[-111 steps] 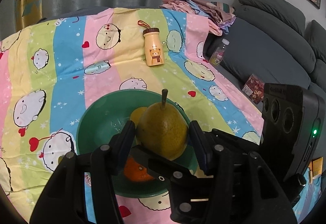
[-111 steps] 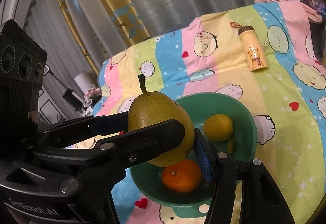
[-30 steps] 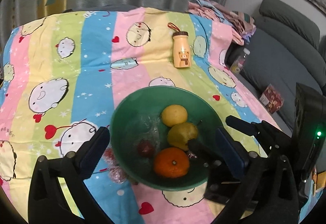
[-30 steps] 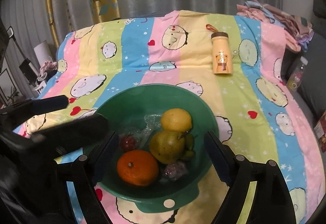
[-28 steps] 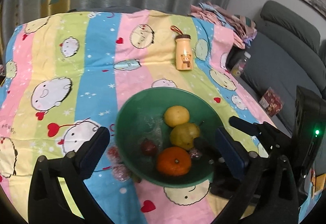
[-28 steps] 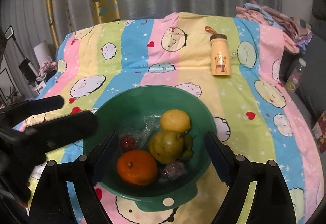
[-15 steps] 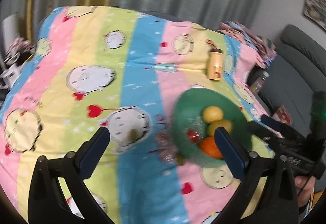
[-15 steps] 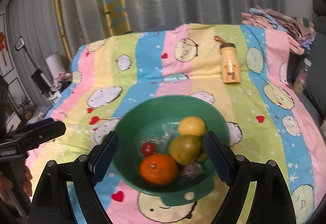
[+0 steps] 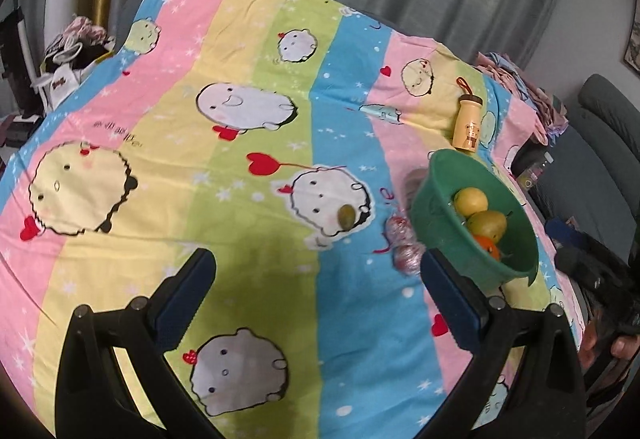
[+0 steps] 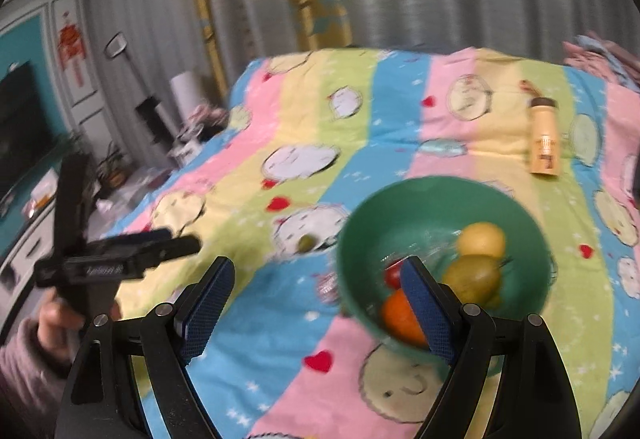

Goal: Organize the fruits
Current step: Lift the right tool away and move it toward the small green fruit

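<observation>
- Swinging away from the green bowl (image 9: 436, 199), the left gripper (image 9: 316, 291) had gone off to its own left since a second earlier; back then the bowl sat square between its fingers, and now it lay off to that gripper's right.
- Both left jaws stood spread wide with nothing between them, only the striped cartoon blanket (image 9: 224, 175) below.
- Ahead of the left gripper and a touch right sat a small green fruit (image 9: 346, 216), alone on the cloth and apart from the bowl.
- Two shiny wrapped pieces (image 9: 404, 257) lay just beside the bowl's near wall, close to the left gripper's right finger (image 9: 452, 303).
- Inside the bowl I saw a yellow lemon (image 9: 471, 201), a green pear (image 9: 487, 224) against it, and an orange (image 9: 487, 245) nearest the rim.
- Over on the other side, the right gripper (image 10: 316, 295) had also slid leftward, so the bowl that had filled the space between its fingers now sat behind its right finger (image 10: 426, 303).
- Its jaws too were held wide apart, gripping nothing.
- From that blurred view a small red fruit (image 10: 392, 275) showed in the bowl, just left of that finger.
- Beyond the bowl, well ahead of both tools, a yellow bear bottle (image 9: 468, 123) lay on the blanket.
- Far to the right gripper's left, a hand (image 10: 60, 319) in a pale pink sleeve held the other tool.
</observation>
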`<state>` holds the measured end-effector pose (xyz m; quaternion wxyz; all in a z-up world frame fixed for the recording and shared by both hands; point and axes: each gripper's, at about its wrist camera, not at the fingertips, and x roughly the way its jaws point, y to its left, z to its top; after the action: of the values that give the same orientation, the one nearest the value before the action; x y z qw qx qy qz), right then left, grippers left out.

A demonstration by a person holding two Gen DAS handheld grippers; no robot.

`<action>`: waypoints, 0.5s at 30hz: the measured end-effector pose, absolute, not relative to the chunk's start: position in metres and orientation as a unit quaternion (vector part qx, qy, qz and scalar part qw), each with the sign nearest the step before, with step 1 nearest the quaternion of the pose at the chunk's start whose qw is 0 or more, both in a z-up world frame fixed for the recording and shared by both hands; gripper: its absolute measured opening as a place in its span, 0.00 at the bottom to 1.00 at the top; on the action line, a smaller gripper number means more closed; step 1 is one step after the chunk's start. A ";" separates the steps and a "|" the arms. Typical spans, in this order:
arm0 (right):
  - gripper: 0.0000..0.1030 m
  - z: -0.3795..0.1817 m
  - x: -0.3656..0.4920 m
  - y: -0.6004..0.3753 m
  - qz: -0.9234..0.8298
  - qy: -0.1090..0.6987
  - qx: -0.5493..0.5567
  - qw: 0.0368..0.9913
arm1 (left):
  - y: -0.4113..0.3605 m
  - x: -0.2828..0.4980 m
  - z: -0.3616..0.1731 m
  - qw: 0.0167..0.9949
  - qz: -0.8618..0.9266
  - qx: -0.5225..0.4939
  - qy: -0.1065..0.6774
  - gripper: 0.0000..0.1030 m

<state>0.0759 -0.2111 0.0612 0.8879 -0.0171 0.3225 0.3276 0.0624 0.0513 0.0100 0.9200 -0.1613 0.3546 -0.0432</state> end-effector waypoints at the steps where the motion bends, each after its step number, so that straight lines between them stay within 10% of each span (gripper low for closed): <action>1: 0.83 0.059 0.073 -0.207 0.330 0.326 -0.022 0.886 | 0.054 0.062 0.008 0.918 -0.045 -0.165 0.359 0.99; 15: 0.64 -0.030 0.093 -0.172 0.310 0.426 -0.009 0.850 | 0.076 0.048 0.007 0.913 -0.059 -0.186 0.358 0.99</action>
<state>0.0928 -0.1717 -0.0303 0.8498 -0.0089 0.4264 0.3099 0.0477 0.0756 0.0070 0.9130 -0.1860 0.3584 -0.0591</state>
